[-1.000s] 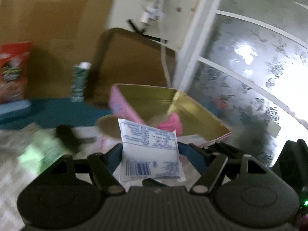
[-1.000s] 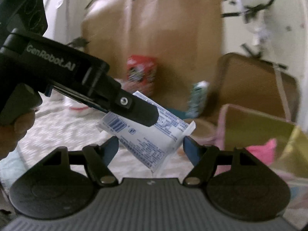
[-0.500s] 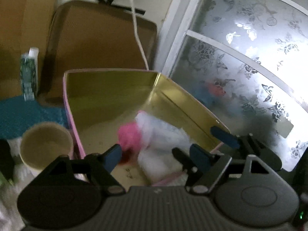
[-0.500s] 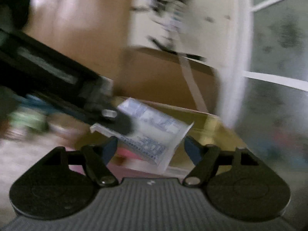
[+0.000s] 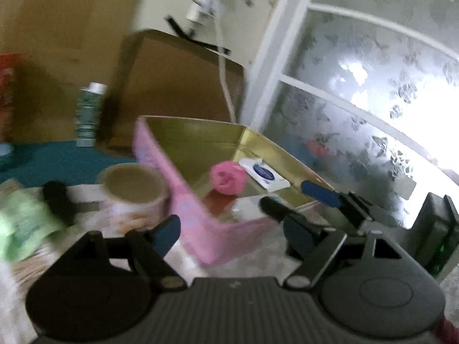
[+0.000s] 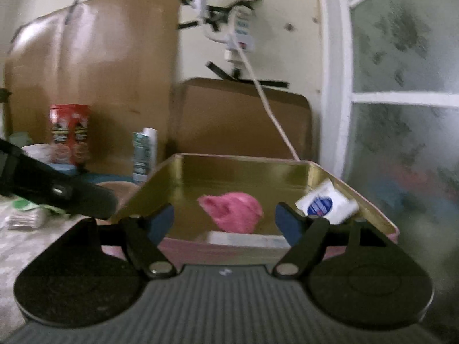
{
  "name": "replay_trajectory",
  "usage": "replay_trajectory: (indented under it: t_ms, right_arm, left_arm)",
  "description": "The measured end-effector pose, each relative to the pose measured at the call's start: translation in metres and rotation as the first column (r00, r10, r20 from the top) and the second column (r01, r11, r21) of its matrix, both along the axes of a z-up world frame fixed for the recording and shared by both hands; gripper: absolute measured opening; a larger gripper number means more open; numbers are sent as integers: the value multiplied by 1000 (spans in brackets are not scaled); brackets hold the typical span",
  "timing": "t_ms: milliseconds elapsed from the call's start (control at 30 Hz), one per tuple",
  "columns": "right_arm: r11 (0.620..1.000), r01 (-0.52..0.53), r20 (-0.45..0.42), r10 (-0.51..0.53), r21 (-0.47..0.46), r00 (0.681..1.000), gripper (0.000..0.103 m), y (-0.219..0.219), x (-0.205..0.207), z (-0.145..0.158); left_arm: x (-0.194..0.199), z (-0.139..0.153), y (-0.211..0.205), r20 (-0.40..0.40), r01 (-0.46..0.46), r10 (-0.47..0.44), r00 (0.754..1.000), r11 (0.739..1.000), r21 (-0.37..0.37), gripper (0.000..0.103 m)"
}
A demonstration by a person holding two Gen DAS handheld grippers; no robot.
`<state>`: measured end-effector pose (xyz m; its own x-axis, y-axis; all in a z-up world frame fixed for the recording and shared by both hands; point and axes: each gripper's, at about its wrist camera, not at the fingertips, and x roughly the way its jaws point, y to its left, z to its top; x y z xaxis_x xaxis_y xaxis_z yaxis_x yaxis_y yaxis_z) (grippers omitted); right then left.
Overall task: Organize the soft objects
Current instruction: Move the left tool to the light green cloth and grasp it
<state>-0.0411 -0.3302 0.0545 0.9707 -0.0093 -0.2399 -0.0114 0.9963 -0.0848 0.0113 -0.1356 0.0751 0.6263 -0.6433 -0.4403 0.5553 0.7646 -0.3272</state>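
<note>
A pink box with a gold inside (image 5: 183,200) (image 6: 235,166) stands ahead of both grippers. In it lie a pink soft ball (image 5: 228,178) (image 6: 232,211) and a white tissue packet with a blue label (image 5: 265,173) (image 6: 327,205), which leans at the box's right wall. My left gripper (image 5: 229,229) is open and empty just before the box's near corner. My right gripper (image 6: 225,220) is open and empty at the box's near wall; its fingers (image 5: 318,193) show in the left wrist view.
A paper cup (image 5: 133,192) stands left of the box, with a green packet (image 5: 25,223) further left. A green-white bottle (image 6: 145,153) and a red can (image 6: 70,132) stand at the cardboard back wall. A frosted window (image 5: 373,109) is on the right.
The white tissue packet left my left gripper and now lies in the box. Both grippers have drawn back from the box, open and empty.
</note>
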Motion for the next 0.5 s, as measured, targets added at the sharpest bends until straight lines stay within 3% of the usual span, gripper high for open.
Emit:
replay_trajectory:
  t_ms: [100,167,300,367,433,500]
  right_arm:
    - [998,-59,5,59,17,998,73,17,0,8]
    - [990,-130,-3,130,47,992,66,31,0,13]
    - [953,-284,-57,291,100,955,50,67,7,15]
    - [930,-345,-101,358,131,928,48,90,18,11]
    - [908,-393,-139,412,147,901,48,113,32,5]
    - [892,-421,-179,447,165,876,48,136,50,-1]
  left_arm:
    - [-11,-8,44,3,-115,115,993,993,15,81]
    - [-13,-19,79,-36,-204,205,978,979,19,81]
    - [-13,-44,139,-58,-399,405,912,912,101,81]
    - [-11,-56,164,-65,-462,472,879,878,123,81]
    - [-8,-68,185,-99,-500,509,855,860,101,79]
    - [-9,-70,197,-110,-498,497,861,867,26,80]
